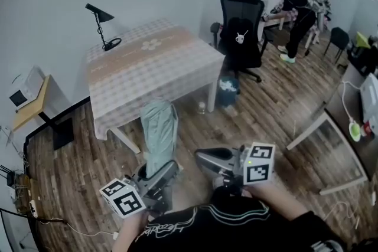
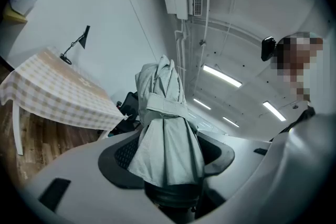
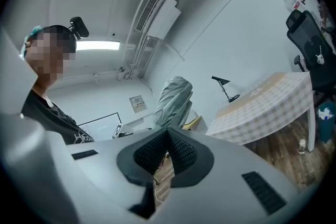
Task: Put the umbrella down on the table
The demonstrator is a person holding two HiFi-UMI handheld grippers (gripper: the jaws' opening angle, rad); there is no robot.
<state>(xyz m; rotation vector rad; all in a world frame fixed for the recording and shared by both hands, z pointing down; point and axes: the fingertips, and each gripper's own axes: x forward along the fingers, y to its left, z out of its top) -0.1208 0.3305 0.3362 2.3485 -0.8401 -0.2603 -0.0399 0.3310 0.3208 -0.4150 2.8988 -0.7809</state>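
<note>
Head view: left gripper (image 1: 160,173) held level, jaws clamping the umbrella (image 1: 158,130).

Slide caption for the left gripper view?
Left gripper holds a folded, strapped pale-green umbrella; checked-cloth table and desk lamp behind.

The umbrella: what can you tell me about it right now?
The umbrella is a folded compact one in pale grey-green fabric, cinched by a strap of the same cloth, with a dark ribbed end. The left tongs clamp its lower part, holding it over the wood floor, short of the checked table.
</note>
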